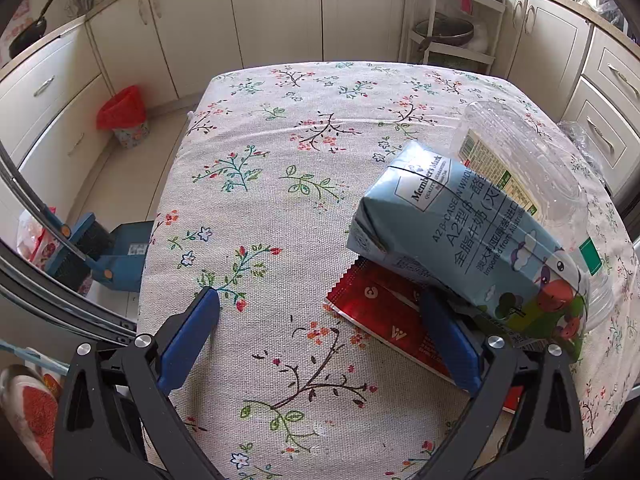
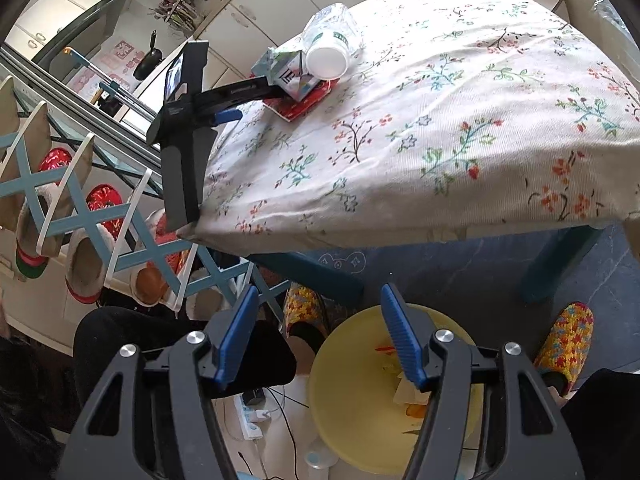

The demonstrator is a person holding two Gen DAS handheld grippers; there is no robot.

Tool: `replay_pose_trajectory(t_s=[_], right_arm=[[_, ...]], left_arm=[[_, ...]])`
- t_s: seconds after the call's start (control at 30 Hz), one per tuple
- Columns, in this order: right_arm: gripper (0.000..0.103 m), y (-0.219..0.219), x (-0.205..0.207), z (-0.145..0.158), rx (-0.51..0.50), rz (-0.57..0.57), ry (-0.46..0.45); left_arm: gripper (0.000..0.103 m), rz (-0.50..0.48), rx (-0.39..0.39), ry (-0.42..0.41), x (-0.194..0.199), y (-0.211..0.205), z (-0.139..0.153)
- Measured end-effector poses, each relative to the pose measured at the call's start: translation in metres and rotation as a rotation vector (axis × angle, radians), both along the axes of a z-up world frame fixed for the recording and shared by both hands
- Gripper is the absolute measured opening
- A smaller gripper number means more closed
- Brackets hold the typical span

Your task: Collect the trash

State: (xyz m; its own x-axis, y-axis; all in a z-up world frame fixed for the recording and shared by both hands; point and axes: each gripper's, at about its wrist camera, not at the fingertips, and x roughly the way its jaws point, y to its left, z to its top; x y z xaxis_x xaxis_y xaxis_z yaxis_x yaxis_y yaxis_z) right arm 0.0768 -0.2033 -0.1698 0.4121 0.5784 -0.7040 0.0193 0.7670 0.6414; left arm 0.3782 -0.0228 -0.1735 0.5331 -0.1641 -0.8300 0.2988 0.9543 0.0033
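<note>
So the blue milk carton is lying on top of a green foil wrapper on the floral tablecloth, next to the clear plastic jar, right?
Not quite: the foil wrapper under the blue milk carton is red, not green, as the left wrist view shows. The rest holds: it lies on the floral tablecloth beside the clear plastic jar.

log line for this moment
left hand-held gripper: open, beside milk carton | right hand-held gripper: open, over yellow bin | carton on table

You see a floral white tablecloth [image 1: 280, 200], a pale blue milk carton [image 1: 460, 232], a red wrapper [image 1: 384, 312], a yellow basin [image 2: 360, 420].
</note>
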Motion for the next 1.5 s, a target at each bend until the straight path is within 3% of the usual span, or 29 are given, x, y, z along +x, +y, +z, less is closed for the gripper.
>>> replay_pose_trajectory(t_s=[0.43, 0.87, 1.5], right_arm=[[0.062, 0.004, -0.008, -0.003, -0.082, 0.001, 0.005], [0.062, -0.004, -0.008, -0.006, -0.058, -0.021, 0.016], [0.062, -0.005, -0.009, 0.01, -0.116, -0.023, -0.066]], left_arm=[[0.095, 0.0, 0.0, 0.0, 0.0, 0.0, 0.0], [0.095, 0.0, 0.0, 0.001, 0.0, 0.0, 0.0], [0.095, -0.001, 0.002, 0.0, 0.0, 0.0, 0.0]])
